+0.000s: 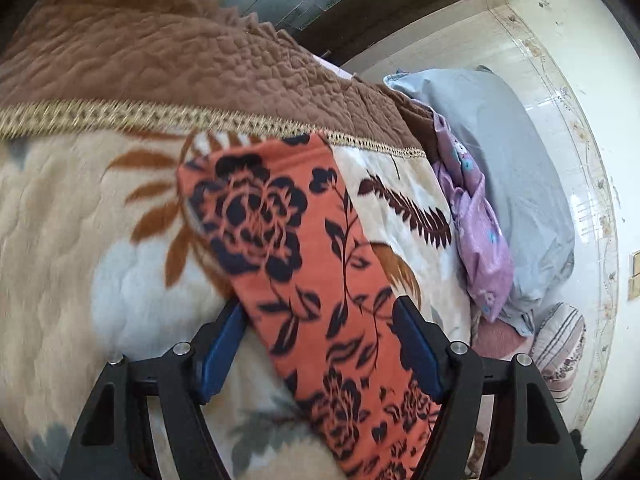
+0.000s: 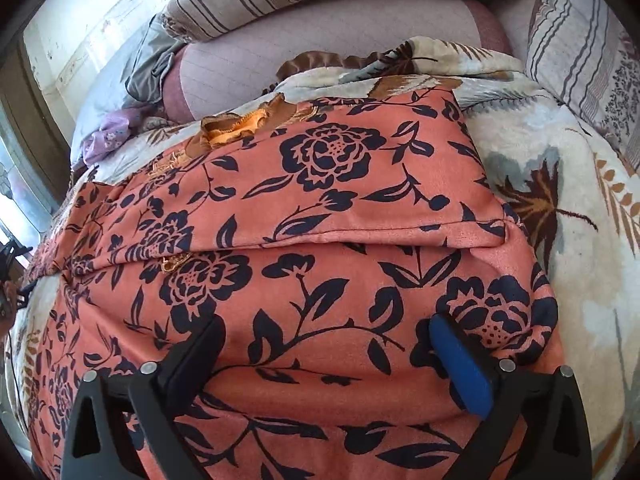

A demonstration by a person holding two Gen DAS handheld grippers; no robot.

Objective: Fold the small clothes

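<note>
Now the orange flowered cloth (image 2: 320, 208) lies spread on the leaf-pattern blanket (image 1: 80, 240) that covers the bed. One fold looks done already: in the right wrist view a flap lies over the lower part, and its edge runs across the cloth from side to side.

The left gripper (image 1: 320, 344) has its fingers wide apart. A narrow end of the cloth lies between them, but the blue pads (image 1: 416, 344) do not press on it, so this hand holds nothing. The right gripper (image 2: 328, 360) also has its fingers wide apart, just above the cloth, and grips nothing that I can see.

I think the job is between folds. Both hands are free, and a new grab comes next. That grab needs the fingers to go down on an edge or corner of the cloth, pinch both layers, and lift them over together so the flap does not slide.

Seen from the left wrist, the cloth is a long strip. It runs from near the gripper up to the gold trim (image 1: 200, 120) of the blanket, and its far end points at the brown border (image 1: 160, 52).
</note>
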